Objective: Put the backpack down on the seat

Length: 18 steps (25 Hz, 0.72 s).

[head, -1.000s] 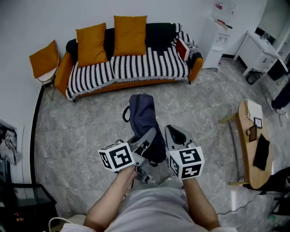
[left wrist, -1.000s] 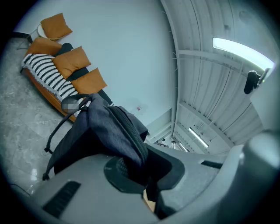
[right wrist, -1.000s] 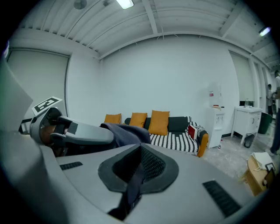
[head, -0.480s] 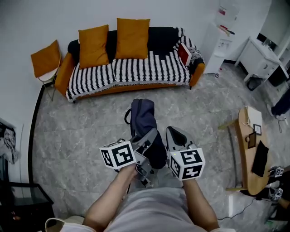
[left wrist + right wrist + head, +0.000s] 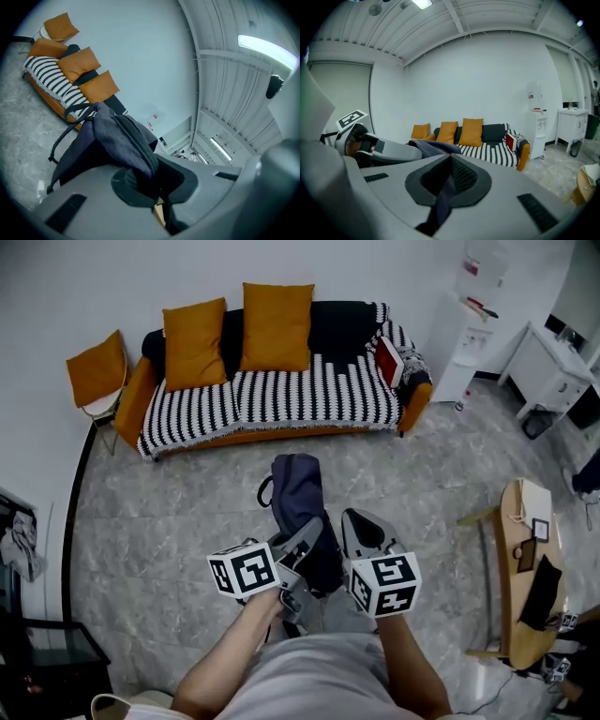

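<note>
Two grippers carry the backpack (image 5: 297,486); the left gripper (image 5: 307,532) is clamped on its top fabric, the right gripper (image 5: 360,527) pinches a dark strip of it; the bag hangs over the floor (image 5: 169,521), well short of the sofa (image 5: 309,381). I judge the carry wants both hands level and the bag high enough to pass the seat's near edge; I'd aim right of the cushions (image 5: 234,329); bare floor lies ahead; the table (image 5: 516,512) stands off right, a chair (image 5: 101,409) far left.
</note>
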Tool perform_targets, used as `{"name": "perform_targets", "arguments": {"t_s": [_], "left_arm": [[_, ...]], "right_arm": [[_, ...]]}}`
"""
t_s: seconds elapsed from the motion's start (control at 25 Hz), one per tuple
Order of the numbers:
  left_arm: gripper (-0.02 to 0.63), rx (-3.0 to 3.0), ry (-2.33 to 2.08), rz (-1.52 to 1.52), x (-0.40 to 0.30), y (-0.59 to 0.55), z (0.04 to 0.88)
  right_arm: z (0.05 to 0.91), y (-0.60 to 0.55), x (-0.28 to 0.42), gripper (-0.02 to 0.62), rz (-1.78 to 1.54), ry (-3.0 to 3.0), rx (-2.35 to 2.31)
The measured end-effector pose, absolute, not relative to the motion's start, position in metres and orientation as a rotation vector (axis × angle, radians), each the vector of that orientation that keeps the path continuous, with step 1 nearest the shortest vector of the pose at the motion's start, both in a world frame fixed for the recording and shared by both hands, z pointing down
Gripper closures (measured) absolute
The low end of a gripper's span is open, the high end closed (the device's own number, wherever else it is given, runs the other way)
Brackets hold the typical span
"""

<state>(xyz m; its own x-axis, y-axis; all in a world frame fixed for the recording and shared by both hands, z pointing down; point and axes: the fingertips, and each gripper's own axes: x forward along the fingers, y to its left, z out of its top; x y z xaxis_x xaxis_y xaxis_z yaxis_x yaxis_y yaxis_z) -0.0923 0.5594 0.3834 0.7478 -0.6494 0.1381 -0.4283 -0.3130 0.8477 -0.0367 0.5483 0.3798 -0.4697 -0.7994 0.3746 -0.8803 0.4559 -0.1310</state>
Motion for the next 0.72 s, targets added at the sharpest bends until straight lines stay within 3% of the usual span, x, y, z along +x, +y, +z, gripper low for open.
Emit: {"name": "perform_targets", "arguments": {"t_s": [0.72], "left_arm": [[0.598,1.913,-0.922,-0.294,-0.019,0.388,0.389]], "right_arm": [[0.392,0.378,0.036,0.594,0.496,-2.513,1.308]]}}
